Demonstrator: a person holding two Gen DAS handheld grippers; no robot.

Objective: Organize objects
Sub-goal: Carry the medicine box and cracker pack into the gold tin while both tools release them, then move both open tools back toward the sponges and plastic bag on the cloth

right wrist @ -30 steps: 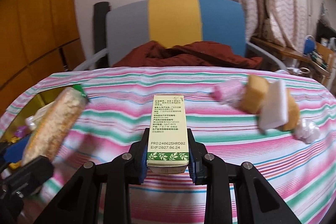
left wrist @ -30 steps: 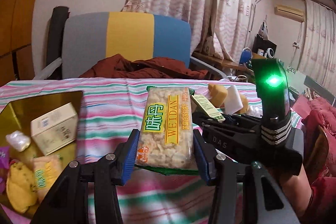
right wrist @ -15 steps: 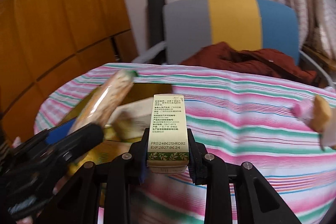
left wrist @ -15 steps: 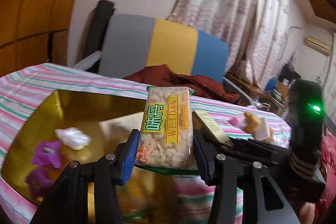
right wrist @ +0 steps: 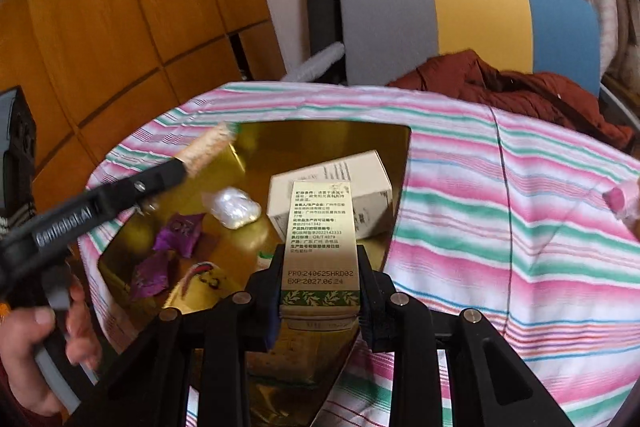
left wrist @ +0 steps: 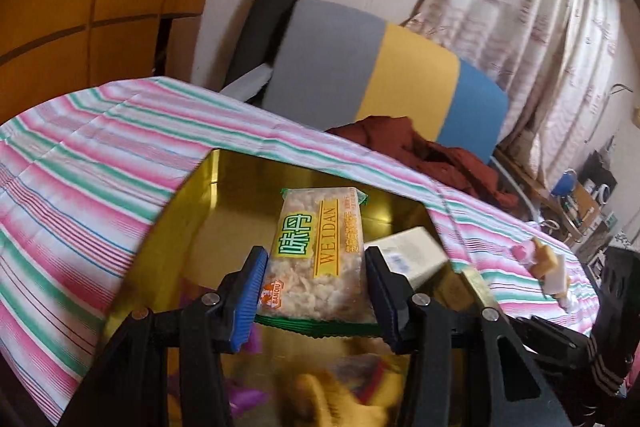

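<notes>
Left gripper point(left wrist: 316, 291): fingers clamped on a rice-cracker packet point(left wrist: 320, 251) marked WEIDAN, held above the open gold box point(left wrist: 200, 203). Right gripper point(right wrist: 320, 291): fingers clamped on a slim green-and-cream carton point(right wrist: 320, 247), its printed face up, also over the gold box, at its near right corner.

Box contents, right wrist view: white carton point(right wrist: 360, 187) lying directly beyond the held slim carton; white wrapped sweet point(right wrist: 234, 207) to its left; purple wrappers point(right wrist: 176, 235) nearer the front; a yellow packet, partly hidden behind the fingers. In the left wrist view, the near contents are blurred.

The box sits on the striped cloth point(right wrist: 500, 207) covering the worktop. Pink and tan items point(left wrist: 544, 263) lie on the cloth well to the right. Behind the worktop: a chair point(right wrist: 460, 15) with grey, yellow and blue back, brown garment point(right wrist: 512, 87) on the seat
</notes>
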